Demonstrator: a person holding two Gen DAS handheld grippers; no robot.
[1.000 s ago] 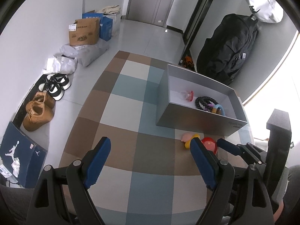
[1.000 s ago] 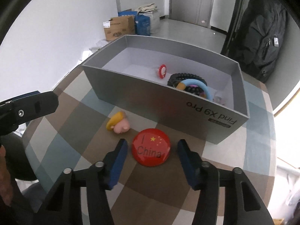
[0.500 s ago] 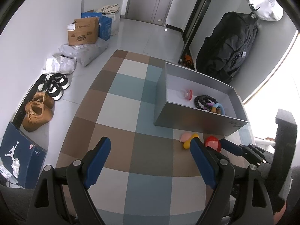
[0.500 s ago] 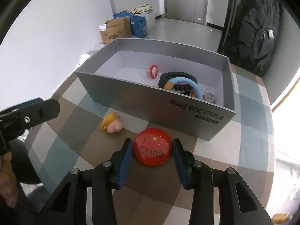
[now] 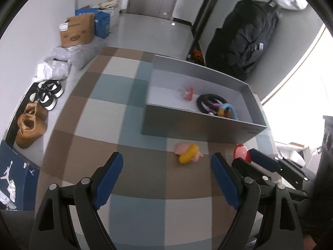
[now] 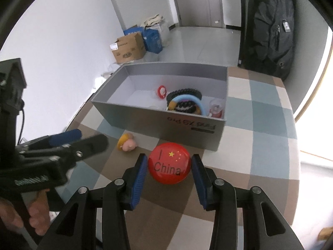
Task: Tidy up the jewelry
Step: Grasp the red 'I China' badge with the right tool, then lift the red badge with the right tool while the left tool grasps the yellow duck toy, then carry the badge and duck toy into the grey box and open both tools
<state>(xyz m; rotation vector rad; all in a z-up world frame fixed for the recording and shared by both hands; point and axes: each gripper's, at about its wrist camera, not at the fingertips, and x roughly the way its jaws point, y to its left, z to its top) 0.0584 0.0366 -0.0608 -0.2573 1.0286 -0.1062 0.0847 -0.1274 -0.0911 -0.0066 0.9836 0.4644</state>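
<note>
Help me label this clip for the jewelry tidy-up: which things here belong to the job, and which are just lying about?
Part of the job:
red China badge, between the right gripper's pads
pink-and-yellow charm
grey box
black bead bracelet inside it
left gripper, open

Lying about:
cardboard carton
brown shoes
black backpack

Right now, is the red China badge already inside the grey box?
No, the red China badge sits outside the grey box, between the right gripper's fingers.

The red badge (image 6: 169, 163) is glossy, like smooth plastic or enamel. Behind it, the grey box (image 6: 158, 123) looks like matt cardboard. Under the box, the checked tablecloth (image 6: 260, 145) looks matt and soft.
</note>
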